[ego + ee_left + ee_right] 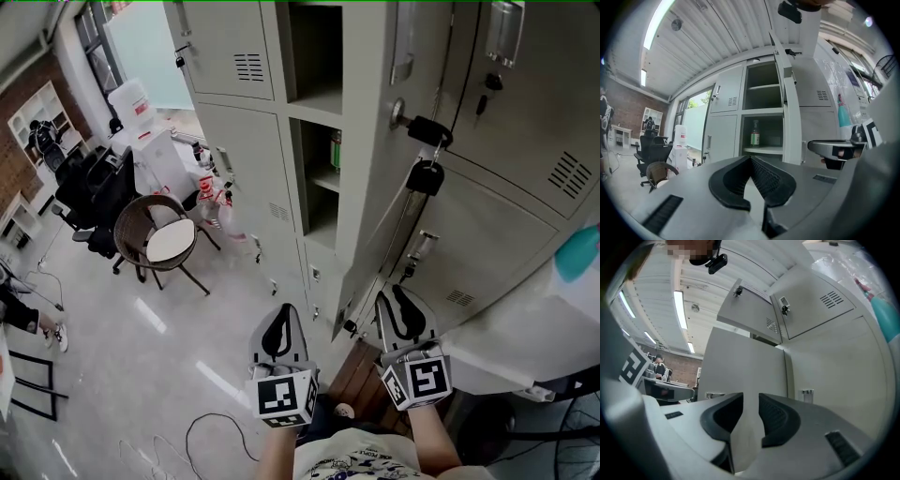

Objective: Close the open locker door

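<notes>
The open locker door [375,187] is grey and swings out toward me from the middle column of lockers. Keys [427,173] hang from its lock. My right gripper [398,295] sits just under the door's lower part, and its jaws stand a little apart with nothing between them. In the right gripper view the door [745,362] fills the space ahead of the gripper [751,399]. My left gripper [281,314] is lower left of the door and shut on nothing. From the left gripper [750,161] I see the door's edge [790,117] and the open shelves.
A green bottle [335,150] stands on a shelf inside the open locker, also in the left gripper view [754,133]. A round wicker chair [155,239] and an office chair [89,192] stand on the floor at left. A cable [216,436] loops on the floor near my feet.
</notes>
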